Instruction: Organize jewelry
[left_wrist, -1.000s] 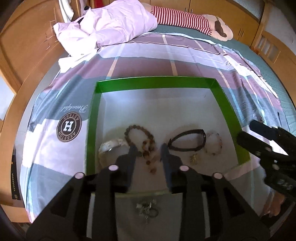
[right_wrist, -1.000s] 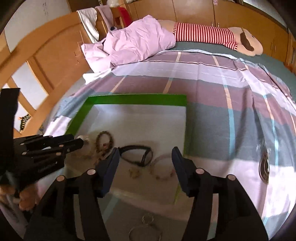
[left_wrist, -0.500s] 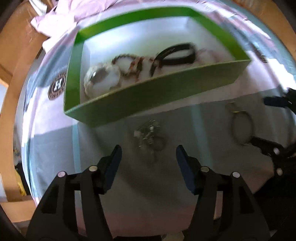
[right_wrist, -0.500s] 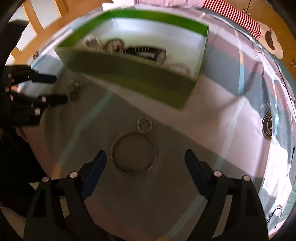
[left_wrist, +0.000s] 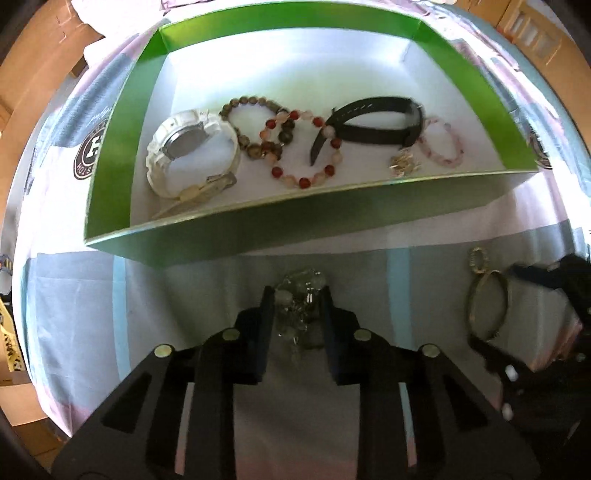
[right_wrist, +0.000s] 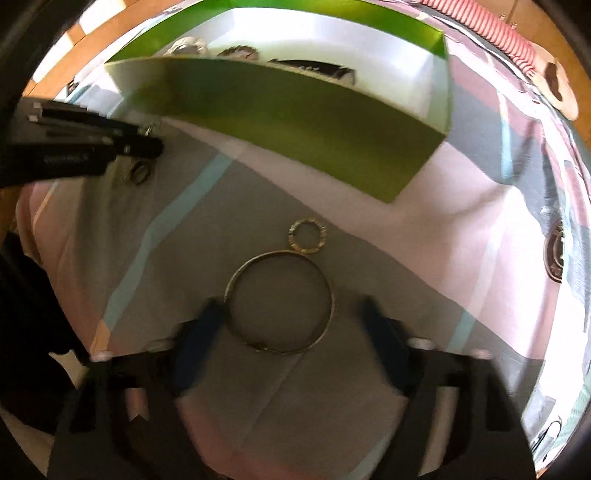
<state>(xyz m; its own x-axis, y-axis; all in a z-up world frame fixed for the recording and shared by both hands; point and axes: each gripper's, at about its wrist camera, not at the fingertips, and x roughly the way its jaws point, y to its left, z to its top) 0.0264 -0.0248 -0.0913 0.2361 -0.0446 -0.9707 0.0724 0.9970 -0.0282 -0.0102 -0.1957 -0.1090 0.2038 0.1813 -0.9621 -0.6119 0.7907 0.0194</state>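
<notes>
On the bed's patchwork sheet (right_wrist: 369, 221), the green box (left_wrist: 258, 229) holds watches and bead bracelets. The right tongs (right_wrist: 291, 310), spread wide, straddle the metal bangle (right_wrist: 280, 301). The left tongs (left_wrist: 297, 295) are closed against the silvery charm cluster (left_wrist: 301, 295).

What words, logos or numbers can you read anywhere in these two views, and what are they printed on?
"H": centre of the round crest printed on the bedsheet, left of the green box.
Crest's ring lettering: too blurred to read.
Second crest: unreadable.
Left gripper side print: unreadable.
</notes>
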